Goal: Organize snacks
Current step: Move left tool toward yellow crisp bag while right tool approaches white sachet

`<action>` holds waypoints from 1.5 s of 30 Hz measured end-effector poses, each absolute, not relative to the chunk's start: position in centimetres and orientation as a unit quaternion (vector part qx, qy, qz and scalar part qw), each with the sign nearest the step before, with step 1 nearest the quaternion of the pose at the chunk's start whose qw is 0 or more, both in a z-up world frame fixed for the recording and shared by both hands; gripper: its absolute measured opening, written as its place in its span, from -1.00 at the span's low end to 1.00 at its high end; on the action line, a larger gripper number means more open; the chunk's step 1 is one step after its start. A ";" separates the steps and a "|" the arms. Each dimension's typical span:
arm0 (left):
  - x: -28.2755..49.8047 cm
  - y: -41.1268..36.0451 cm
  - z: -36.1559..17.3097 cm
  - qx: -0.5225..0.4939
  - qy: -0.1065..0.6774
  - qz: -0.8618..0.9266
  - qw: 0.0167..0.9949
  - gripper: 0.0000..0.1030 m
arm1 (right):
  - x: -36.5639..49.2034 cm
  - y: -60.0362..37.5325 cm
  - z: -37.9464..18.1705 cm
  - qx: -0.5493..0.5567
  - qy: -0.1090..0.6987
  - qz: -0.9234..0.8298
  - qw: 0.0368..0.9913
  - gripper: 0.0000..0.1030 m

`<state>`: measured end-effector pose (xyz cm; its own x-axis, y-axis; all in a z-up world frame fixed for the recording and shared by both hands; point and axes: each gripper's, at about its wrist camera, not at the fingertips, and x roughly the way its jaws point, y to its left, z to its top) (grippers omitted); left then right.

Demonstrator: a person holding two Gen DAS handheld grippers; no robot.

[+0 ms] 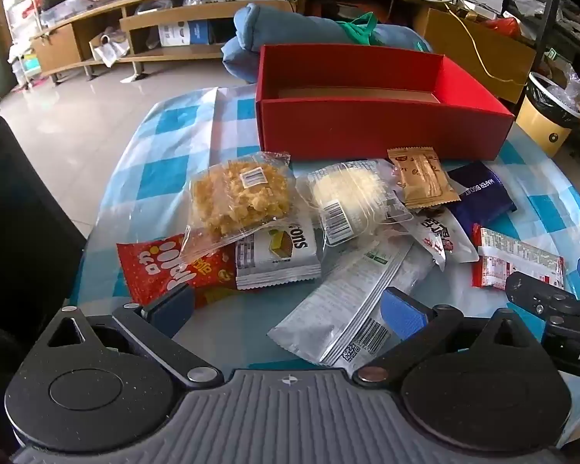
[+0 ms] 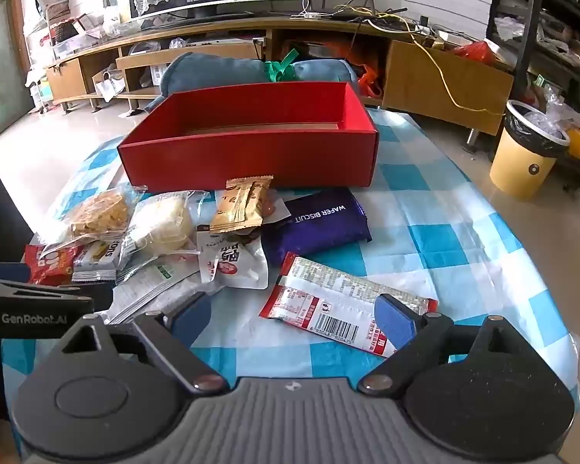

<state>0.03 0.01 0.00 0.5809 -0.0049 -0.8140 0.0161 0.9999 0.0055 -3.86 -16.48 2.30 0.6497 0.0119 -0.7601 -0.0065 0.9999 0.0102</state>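
Left gripper [image 1: 286, 309] spread wide, nothing pinched; hangs over silver sachet [image 1: 344, 301]. Right gripper [image 2: 294, 323] also spread, empty, poised above red-and-white packet [image 2: 344, 301]. Beyond, snack pile heaped on checked tablecloth [image 2: 464, 232]: clear-wrapped crumbly cake [image 1: 239, 197], gold sachet [image 2: 241, 205], purple wafer biscuit pack [image 2: 317, 224]. Farthest, red box [image 2: 251, 154], apparently empty. Step judged: opening pick, nothing boxed yet. Next calls for lowering onto nearest packet, closing, carrying over box wall. Left view alone shows red puffed-snack bag [image 1: 162, 266] in full; right view alone shows packet's barcode [image 2: 336, 326].
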 end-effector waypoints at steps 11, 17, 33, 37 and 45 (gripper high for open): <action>0.3 0.1 -1.3 0.008 0.461 -0.010 0.888 1.00 | -3.6 -16.0 2.3 0.001 0.419 0.007 0.908 0.70; 0.1 -0.1 -0.4 0.009 0.465 -0.009 0.885 1.00 | -3.7 -15.8 2.2 -0.004 0.422 0.010 0.907 0.70; -0.2 -0.4 -0.4 0.014 0.463 -0.019 0.886 1.00 | -3.4 -15.8 1.8 -0.007 0.427 0.010 0.904 0.70; -0.2 -0.4 -0.4 0.014 0.464 -0.019 0.886 0.99 | -3.4 -15.7 1.7 -0.007 0.428 0.010 0.904 0.70; -0.2 -0.4 -0.4 0.014 0.463 -0.019 0.886 0.98 | -3.4 -15.7 1.6 -0.007 0.428 0.010 0.904 0.70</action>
